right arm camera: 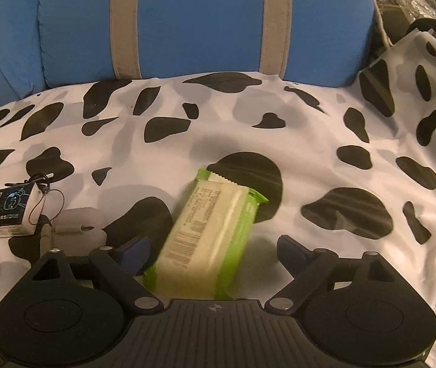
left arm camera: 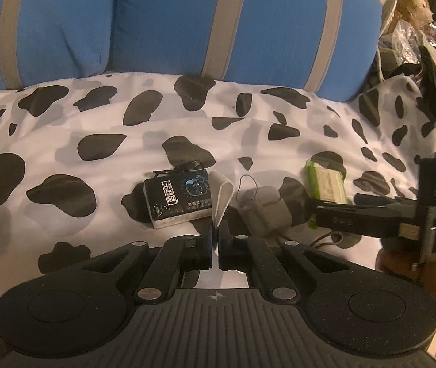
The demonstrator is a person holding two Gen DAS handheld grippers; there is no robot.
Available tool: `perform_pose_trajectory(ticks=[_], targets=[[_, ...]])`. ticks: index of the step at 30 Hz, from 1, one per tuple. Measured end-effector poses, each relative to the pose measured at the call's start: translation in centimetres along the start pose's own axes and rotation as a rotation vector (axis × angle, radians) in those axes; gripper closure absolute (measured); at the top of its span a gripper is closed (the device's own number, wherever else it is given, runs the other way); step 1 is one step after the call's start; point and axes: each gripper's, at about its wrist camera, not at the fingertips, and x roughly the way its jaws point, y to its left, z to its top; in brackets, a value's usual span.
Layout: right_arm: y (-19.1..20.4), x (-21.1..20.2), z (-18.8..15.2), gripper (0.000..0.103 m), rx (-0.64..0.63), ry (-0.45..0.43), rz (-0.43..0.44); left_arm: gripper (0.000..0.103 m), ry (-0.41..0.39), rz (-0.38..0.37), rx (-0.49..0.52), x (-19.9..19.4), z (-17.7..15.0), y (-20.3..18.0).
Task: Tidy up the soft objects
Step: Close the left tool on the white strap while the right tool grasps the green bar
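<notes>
Right wrist: jaws spread around green pack (right arm camera: 205, 236), near end hidden | left jaws pinch grey strap (left arm camera: 222, 197)

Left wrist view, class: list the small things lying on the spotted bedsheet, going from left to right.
Black tissue pack → white strap, pinched in the left gripper → grey pouch → green wipes pack, with the right gripper reaching over it.

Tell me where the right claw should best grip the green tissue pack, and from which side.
Grip the green tissue pack across its narrow width, on the long green edges, coming from its near end. It lies lengthwise between the open right claw fingers, so they probably just close.
</notes>
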Motion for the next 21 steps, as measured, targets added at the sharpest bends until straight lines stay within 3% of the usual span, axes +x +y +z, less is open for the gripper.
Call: perform_pose_trajectory(ticks=[2, 4, 6, 7, 21], targets=[[0.3, 0.5, -0.1, 0.024, -0.017, 0.008, -0.024, 0.1, 0.0, 0.0, 0.0, -0.1, 0.0, 0.0], [0.5, 0.5, -0.1, 0.025, -0.033, 0.011, -0.054, 0.1, 0.002, 0.004, 0.001, -0.1, 0.0, 0.0], [0.7, 0.3, 0.0, 0.036, -0.04, 0.021, -0.069, 0.1, 0.003, 0.005, 0.002, 0.0, 0.0, 0.0], [0.7, 0.2, 0.1, 0.05, -0.039, 0.024, -0.066, 0.1, 0.004, 0.004, 0.003, 0.0, 0.0, -0.1], [-0.5, -1.7, 0.6, 0.053, -0.028, 0.017, -0.103, 0.1, 0.015, 0.026, 0.01, -0.4, -0.5, -0.4]])
